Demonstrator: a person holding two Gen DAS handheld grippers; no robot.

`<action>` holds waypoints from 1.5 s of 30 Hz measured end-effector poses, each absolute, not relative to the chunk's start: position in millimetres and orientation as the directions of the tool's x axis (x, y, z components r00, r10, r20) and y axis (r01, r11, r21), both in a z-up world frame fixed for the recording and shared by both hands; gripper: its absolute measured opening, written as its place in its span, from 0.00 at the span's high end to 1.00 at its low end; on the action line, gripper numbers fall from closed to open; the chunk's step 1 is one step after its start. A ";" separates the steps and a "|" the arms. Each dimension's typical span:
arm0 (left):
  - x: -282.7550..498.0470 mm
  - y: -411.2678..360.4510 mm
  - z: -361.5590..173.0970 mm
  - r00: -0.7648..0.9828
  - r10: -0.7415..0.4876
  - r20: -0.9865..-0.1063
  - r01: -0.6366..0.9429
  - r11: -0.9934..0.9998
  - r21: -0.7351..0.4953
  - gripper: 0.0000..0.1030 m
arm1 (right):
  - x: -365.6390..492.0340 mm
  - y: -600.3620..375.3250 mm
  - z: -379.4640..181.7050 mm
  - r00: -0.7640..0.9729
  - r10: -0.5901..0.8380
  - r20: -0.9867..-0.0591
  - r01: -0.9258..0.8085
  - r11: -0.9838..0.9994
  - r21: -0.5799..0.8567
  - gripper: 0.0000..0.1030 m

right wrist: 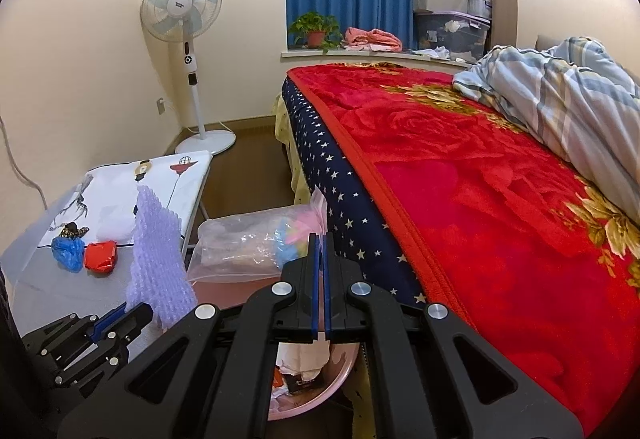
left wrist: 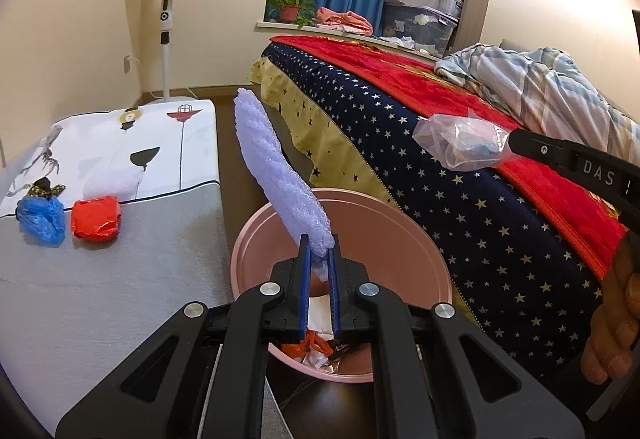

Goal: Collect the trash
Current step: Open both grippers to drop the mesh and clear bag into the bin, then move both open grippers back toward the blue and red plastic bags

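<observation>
Left tool (left wrist: 319, 245) | clamps foam sheet (left wrist: 276, 167) | above pink bin (left wrist: 416, 239)

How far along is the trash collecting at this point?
Done: wrappers and paper already lie in the pink bin. In hand: the left gripper holds a foam sheet over the bin; the right gripper holds a clear bag. Left: the blue wad and red wad on the table.
</observation>
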State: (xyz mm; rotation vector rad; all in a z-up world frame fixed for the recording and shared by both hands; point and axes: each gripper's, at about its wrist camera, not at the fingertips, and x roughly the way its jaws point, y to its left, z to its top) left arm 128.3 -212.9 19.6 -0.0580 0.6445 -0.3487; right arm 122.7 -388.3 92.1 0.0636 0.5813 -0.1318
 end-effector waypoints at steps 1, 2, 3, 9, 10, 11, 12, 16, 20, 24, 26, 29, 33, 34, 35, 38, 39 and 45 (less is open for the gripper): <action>128.7 -213.0 18.9 0.742 -0.337 -0.580 0.301 0.940 -0.161 0.92 | 122.7 -388.7 91.9 0.827 -0.107 -0.552 0.144 0.989 0.024 0.99; 129.2 -212.8 18.3 0.740 -0.339 -0.581 0.301 0.939 -0.163 0.92 | 123.3 -388.8 91.6 0.826 -0.108 -0.554 0.145 0.989 0.024 0.98; 129.6 -212.6 17.8 0.737 -0.343 -0.583 0.303 0.938 -0.168 0.92 | 123.8 -388.8 91.1 0.825 -0.108 -0.555 0.145 0.989 0.024 0.98; 133.4 -214.3 12.7 0.697 -0.399 -0.596 0.344 0.915 -0.210 0.88 | 125.8 -388.4 89.0 0.818 -0.118 -0.563 0.152 0.988 0.015 0.96; 133.8 -214.8 10.9 0.686 -0.413 -0.599 0.354 0.909 -0.221 0.75 | 125.6 -388.4 88.4 0.817 -0.124 -0.564 0.158 0.987 0.013 0.95; 133.7 -214.7 9.3 0.681 -0.418 -0.602 0.357 0.906 -0.226 0.69 | 125.8 -389.3 88.0 0.813 -0.128 -0.568 0.166 0.986 0.015 0.93; 132.8 -213.1 7.9 0.682 -0.414 -0.603 0.352 0.908 -0.226 0.66 | 125.3 -390.2 87.8 0.813 -0.128 -0.568 0.169 0.985 0.021 0.88; 132.0 -201.3 9.2 0.695 -0.401 -0.597 0.331 0.915 -0.229 0.66 | 121.8 -390.5 90.9 0.824 -0.125 -0.553 0.176 0.984 0.039 0.69; 130.4 -182.8 14.2 0.724 -0.376 -0.578 0.295 0.926 -0.234 0.66 | 119.7 -384.4 94.0 0.836 -0.109 -0.538 0.158 0.986 0.046 0.69; 128.9 -157.9 18.3 0.759 -0.343 -0.554 0.251 0.938 -0.237 0.67 | 119.7 -370.6 96.9 0.856 -0.075 -0.511 0.116 0.992 0.049 0.69; 128.6 -144.7 18.9 0.774 -0.321 -0.546 0.230 0.946 -0.230 0.67 | 121.7 -362.6 97.9 0.865 -0.058 -0.499 0.094 0.994 0.048 0.69; 131.1 -127.1 19.2 0.790 -0.291 -0.540 0.199 0.954 -0.223 0.70 | 127.1 -346.3 98.5 0.877 -0.025 -0.480 0.055 0.997 0.047 0.69; 134.3 -96.3 18.9 0.813 -0.237 -0.531 0.137 0.965 -0.222 0.74 | 136.1 -326.6 97.4 0.887 0.021 -0.462 0.009 0.998 0.061 0.69; 135.5 -89.0 18.8 0.819 -0.224 -0.529 0.121 0.967 -0.222 0.75 | 138.4 -320.1 96.6 0.887 0.032 -0.460 -0.003 0.998 0.064 0.69; 136.5 -84.9 18.8 0.821 -0.216 -0.528 0.112 0.969 -0.222 0.76 | 141.5 -313.3 95.3 0.888 0.047 -0.458 -0.018 0.998 0.068 0.69; 139.6 -67.1 17.1 0.831 -0.184 -0.526 0.075 0.972 -0.223 0.77 | 152.1 -290.4 90.0 0.884 0.101 -0.457 -0.073 0.994 0.079 0.69; 140.9 -61.0 16.1 0.834 -0.172 -0.525 0.061 0.973 -0.222 0.77 | 155.0 -285.2 88.9 0.882 0.116 -0.457 -0.087 0.993 0.083 0.70; 143.2 -27.2 11.3 0.850 -0.107 -0.516 -0.003 0.978 -0.209 0.77 | 177.1 -246.2 72.1 0.861 0.215 -0.460 -0.187 0.977 0.106 0.70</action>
